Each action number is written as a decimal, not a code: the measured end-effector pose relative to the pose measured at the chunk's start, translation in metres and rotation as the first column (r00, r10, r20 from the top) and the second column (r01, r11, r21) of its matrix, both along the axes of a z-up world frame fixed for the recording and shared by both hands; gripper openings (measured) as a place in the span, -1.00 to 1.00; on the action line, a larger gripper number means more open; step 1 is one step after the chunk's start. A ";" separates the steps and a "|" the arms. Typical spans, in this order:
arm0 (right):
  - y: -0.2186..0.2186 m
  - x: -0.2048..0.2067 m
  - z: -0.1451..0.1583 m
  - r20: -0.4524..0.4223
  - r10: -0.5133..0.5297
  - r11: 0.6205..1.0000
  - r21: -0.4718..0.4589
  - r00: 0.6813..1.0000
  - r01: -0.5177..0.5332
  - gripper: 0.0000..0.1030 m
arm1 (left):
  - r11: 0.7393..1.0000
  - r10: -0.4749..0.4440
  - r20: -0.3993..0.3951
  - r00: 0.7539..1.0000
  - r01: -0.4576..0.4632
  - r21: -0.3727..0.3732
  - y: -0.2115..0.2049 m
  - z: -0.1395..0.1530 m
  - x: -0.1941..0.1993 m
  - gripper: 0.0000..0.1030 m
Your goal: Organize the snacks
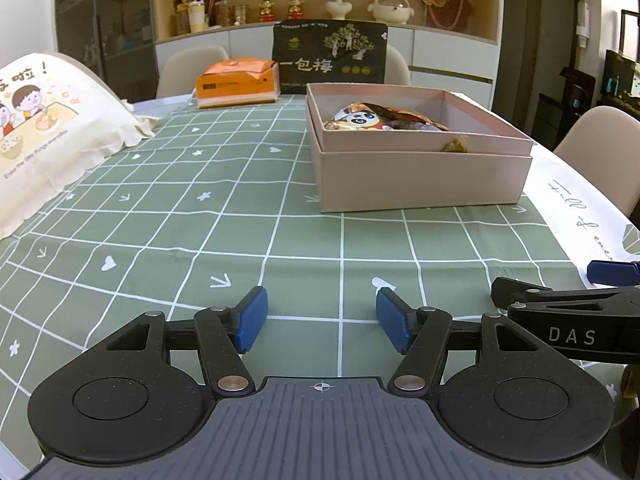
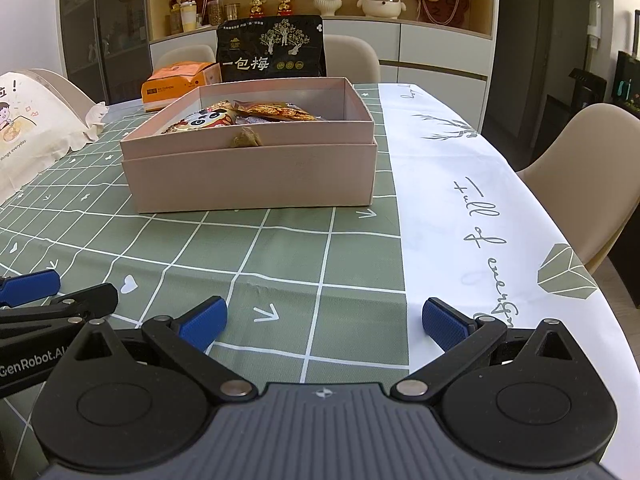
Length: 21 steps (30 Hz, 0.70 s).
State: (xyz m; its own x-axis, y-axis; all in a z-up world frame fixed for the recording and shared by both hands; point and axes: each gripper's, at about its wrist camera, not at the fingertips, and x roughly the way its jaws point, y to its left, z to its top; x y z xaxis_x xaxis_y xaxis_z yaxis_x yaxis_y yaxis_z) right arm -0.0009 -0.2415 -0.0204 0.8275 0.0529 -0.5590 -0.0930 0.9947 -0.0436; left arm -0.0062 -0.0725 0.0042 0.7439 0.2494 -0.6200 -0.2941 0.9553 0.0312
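Right wrist view is showing the open-topped pink cardboard box [image 2: 256, 176] of snack packets [image 2: 276, 111] lying ahead-left on the table [image 2: 280, 264], nearer the right hand-held gripper [image 2: 322, 324], both hand-held grippers gaping empty.

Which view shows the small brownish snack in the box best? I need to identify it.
The right wrist view: the small brownish snack shows fully against the pink box's near wall. The left wrist view catches only its top.
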 end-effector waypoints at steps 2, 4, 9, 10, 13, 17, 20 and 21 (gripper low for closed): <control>0.000 0.000 0.000 0.000 0.000 1.000 0.000 1.000 0.000 1.00 | 1.000 -0.003 0.000 1.000 0.003 -0.002 0.001 0.000 0.000 0.31; 0.000 0.000 0.000 0.000 -0.001 1.000 0.000 1.000 0.001 1.00 | 1.000 -0.010 0.000 1.000 0.010 -0.004 0.002 -0.001 0.001 0.31; 0.000 -0.001 0.000 0.000 -0.001 1.000 0.000 1.000 0.001 1.00 | 1.000 -0.024 -0.002 1.000 0.024 -0.004 0.003 -0.001 0.004 0.31; 0.001 -0.001 0.000 0.000 -0.002 1.000 0.000 1.000 0.002 1.00 | 1.000 -0.024 -0.002 1.000 0.024 -0.004 0.003 -0.001 0.004 0.31; 0.001 -0.001 0.000 0.000 -0.003 1.000 0.001 1.000 0.003 1.00 | 1.000 -0.023 -0.002 1.000 0.023 -0.004 0.003 -0.001 0.004 0.31; 0.001 -0.001 0.000 0.000 -0.003 1.000 0.001 1.000 0.003 1.00 | 1.000 -0.024 -0.002 1.000 0.024 -0.003 0.003 -0.001 0.004 0.31; 0.001 -0.001 0.000 0.000 -0.003 1.000 0.001 1.000 0.003 1.00 | 1.000 -0.025 -0.001 1.000 0.025 -0.002 0.003 -0.001 0.004 0.31; 0.001 -0.001 0.000 0.000 -0.004 1.000 0.001 1.000 0.004 1.00 | 1.000 -0.025 0.000 1.000 0.025 -0.002 0.003 -0.001 0.004 0.31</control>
